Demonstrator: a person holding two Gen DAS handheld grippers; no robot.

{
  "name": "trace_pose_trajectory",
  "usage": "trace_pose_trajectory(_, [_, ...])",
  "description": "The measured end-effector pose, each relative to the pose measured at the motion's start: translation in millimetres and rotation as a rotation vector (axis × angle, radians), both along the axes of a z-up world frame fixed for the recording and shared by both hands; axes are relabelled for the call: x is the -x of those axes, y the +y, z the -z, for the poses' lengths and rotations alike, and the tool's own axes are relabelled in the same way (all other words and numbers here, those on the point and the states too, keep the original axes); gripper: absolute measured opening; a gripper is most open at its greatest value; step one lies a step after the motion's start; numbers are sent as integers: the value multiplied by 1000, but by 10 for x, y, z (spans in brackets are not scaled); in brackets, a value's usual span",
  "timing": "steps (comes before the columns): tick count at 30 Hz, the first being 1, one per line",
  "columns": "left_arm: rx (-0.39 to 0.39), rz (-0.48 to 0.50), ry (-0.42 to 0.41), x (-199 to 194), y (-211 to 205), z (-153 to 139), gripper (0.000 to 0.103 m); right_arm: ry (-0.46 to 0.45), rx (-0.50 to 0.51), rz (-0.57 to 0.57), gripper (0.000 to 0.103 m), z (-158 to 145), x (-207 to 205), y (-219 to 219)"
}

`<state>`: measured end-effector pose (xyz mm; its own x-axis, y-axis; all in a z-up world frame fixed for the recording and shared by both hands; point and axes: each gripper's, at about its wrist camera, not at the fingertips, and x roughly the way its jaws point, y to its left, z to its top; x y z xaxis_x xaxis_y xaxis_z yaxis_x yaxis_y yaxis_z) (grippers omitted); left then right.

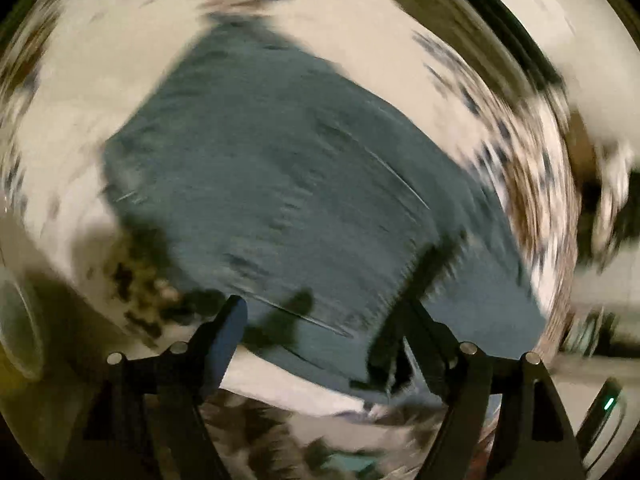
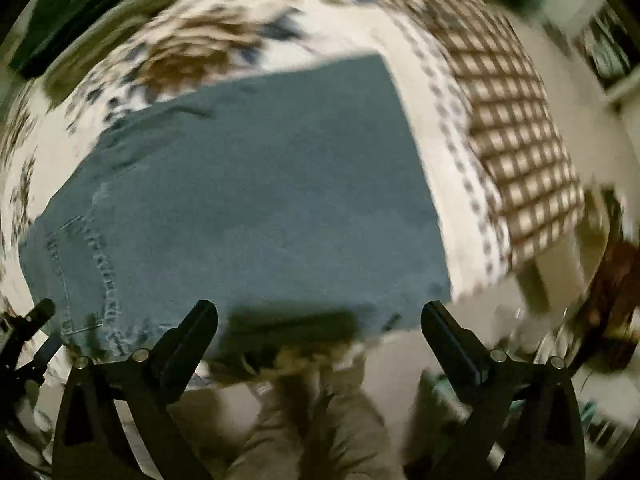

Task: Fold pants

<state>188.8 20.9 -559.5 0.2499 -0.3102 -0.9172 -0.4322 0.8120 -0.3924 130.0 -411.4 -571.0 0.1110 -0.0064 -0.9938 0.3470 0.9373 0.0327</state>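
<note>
Blue denim pants [image 1: 280,184] lie flat on a patterned bedspread, folded into a broad block; both views are blurred by motion. In the right wrist view the pants [image 2: 248,208] fill the middle, with a stitched pocket at the lower left. My left gripper [image 1: 324,312] is open and empty, its fingers above the near edge of the pants. My right gripper [image 2: 320,316] is open and empty, just above the near edge of the pants. The other gripper [image 2: 24,332] shows at the far left edge of the right wrist view.
The bedspread [image 2: 192,44] is white with brown and dark blue flowers, and has a brown checked border [image 2: 520,152] on the right. The bed's edge and a person's legs in beige trousers [image 2: 320,420] are below my right gripper.
</note>
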Motion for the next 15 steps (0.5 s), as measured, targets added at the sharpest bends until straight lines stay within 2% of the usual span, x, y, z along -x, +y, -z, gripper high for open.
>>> trace_pose_trajectory(4, [128, -300, 6, 192, 619, 314, 77, 1, -37, -34, 103, 36, -222, 266])
trace_pose_trajectory(8, [215, -505, 3, 327, 977, 525, 77, 13, -50, -62, 103, 113, -403, 537])
trace_pose_trajectory(12, [228, -559, -61, 298, 1171, 519, 75, 30, -64, -94, 103, 182, -481, 749])
trace_pose_trajectory(15, [243, -547, -34, 213, 1209, 640, 75, 52, -71, -110, 103, 250, -491, 878])
